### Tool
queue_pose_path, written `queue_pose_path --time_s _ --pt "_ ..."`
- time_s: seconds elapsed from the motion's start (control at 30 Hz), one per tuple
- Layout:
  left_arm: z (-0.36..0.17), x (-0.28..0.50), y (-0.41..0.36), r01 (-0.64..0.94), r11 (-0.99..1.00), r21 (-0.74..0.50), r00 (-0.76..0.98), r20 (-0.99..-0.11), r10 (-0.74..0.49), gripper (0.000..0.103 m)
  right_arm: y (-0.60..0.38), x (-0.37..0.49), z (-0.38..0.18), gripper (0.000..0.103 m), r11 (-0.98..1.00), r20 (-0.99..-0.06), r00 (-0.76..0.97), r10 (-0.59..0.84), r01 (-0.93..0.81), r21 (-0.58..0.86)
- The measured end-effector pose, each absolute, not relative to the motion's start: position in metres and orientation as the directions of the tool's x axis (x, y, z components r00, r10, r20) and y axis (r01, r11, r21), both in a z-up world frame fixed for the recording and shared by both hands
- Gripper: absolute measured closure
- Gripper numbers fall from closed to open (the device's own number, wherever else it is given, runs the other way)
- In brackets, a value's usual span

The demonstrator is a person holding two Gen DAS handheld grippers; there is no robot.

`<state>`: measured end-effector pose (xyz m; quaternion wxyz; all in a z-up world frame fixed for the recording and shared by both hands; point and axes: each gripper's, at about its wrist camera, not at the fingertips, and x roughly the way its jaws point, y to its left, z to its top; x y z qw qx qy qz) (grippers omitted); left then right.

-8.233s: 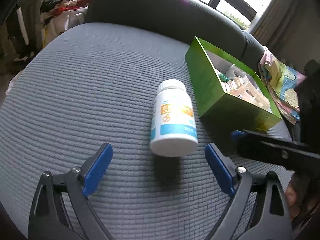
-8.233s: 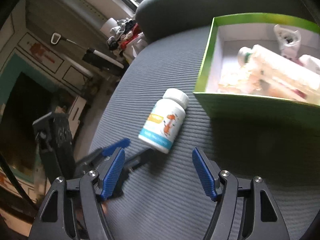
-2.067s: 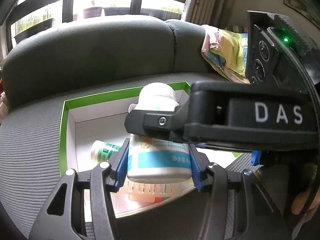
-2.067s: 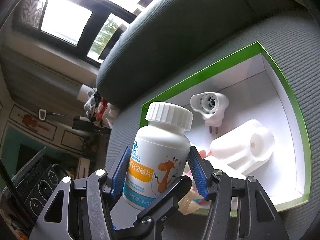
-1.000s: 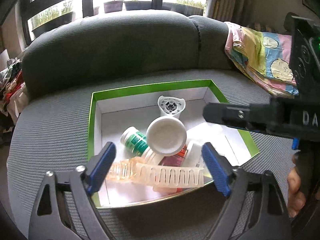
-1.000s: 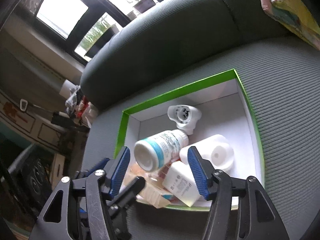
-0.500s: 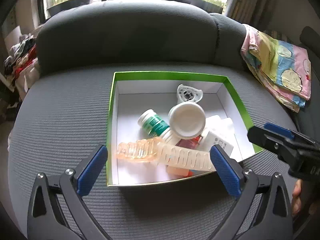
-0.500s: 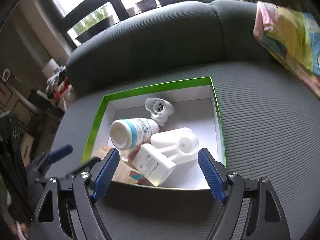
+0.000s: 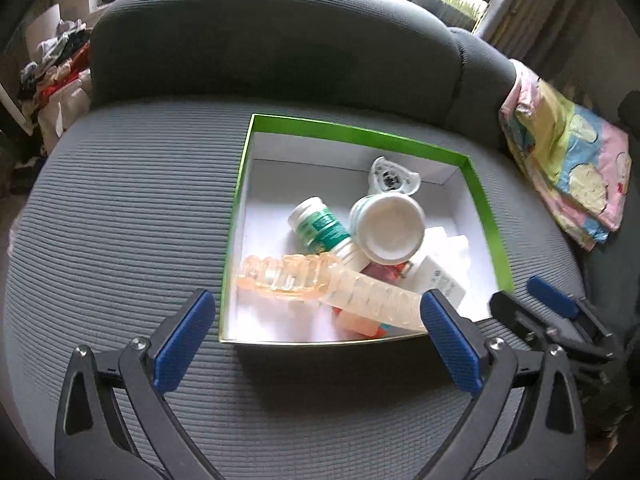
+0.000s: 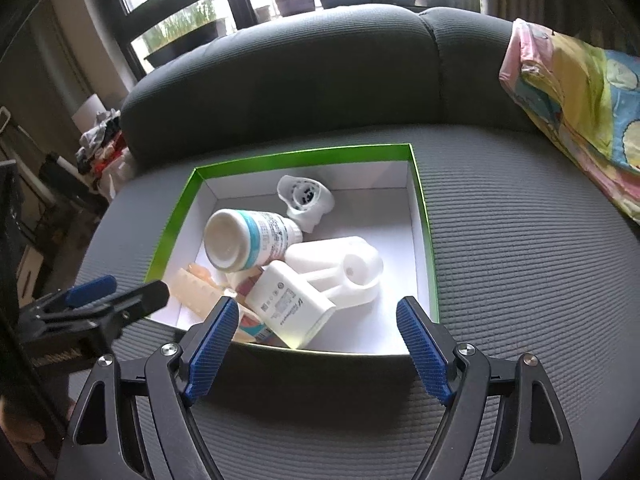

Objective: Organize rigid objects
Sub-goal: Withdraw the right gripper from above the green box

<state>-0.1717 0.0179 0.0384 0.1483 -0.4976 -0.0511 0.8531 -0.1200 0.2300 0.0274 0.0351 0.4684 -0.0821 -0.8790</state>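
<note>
Blue-padded fingers of the left gripper (image 9: 316, 338) stand spread wide over the grey sofa seat (image 9: 120, 216), nothing between them, just short of the near wall of the green box (image 9: 478, 200). Beside it, toward the seat's right edge, the right gripper (image 10: 316, 344) also has its jaws apart and empty, framing the box's near wall; its tip shows in the left view at the box's near right corner.

Inside the box, which sits on the seat toward the backrest, a ribbed clear-orange bottle (image 9: 320, 284) lies along the near side, over something red that is mostly hidden. A white charger block (image 10: 290, 306) lies near the middle of the near wall, touching a white moulded plastic piece (image 10: 340, 268). The white pill bottle (image 10: 248, 240) with a blue band lies on its side, its base toward the near left corner, propped on the other items. A green-labelled bottle (image 9: 318, 226) lies just beside it. At the far wall rests a white round plug-like part (image 10: 304, 198).

Beyond, a patterned cloth (image 10: 576, 92) lies at the seat's right edge against the backrest.
</note>
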Motion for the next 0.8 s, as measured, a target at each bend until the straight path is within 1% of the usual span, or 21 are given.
queue_pose_path --time_s 0.07,0.33,0.57,0.8 --pt "0.042 -0.17 0.018 -0.197 -0.951 -0.239 -0.466 -0.83 0.305 0.001 0.23 -0.119 0.028 0.021 -0.985 -0.819 -0.557 -0.136 -0.013 0.172" --pt "0.053 -0.164 0.023 -0.167 -0.97 -0.174 -0.478 -0.847 0.234 0.001 0.231 -0.113 0.029 0.021 -0.982 -0.826 -0.543 -0.154 -0.008 0.188" --pt "0.054 -0.163 0.031 -0.172 -0.975 -0.14 -0.441 -0.874 0.203 0.001 0.231 -0.108 0.038 0.021 -0.981 -0.827 -0.538 -0.166 0.005 0.193" --pt "0.047 -0.166 0.032 -0.157 -0.98 -0.122 -0.41 -0.895 0.177 0.001 0.227 -0.106 0.045 0.021 -0.992 -0.831 -0.545 -0.11 0.004 0.129"
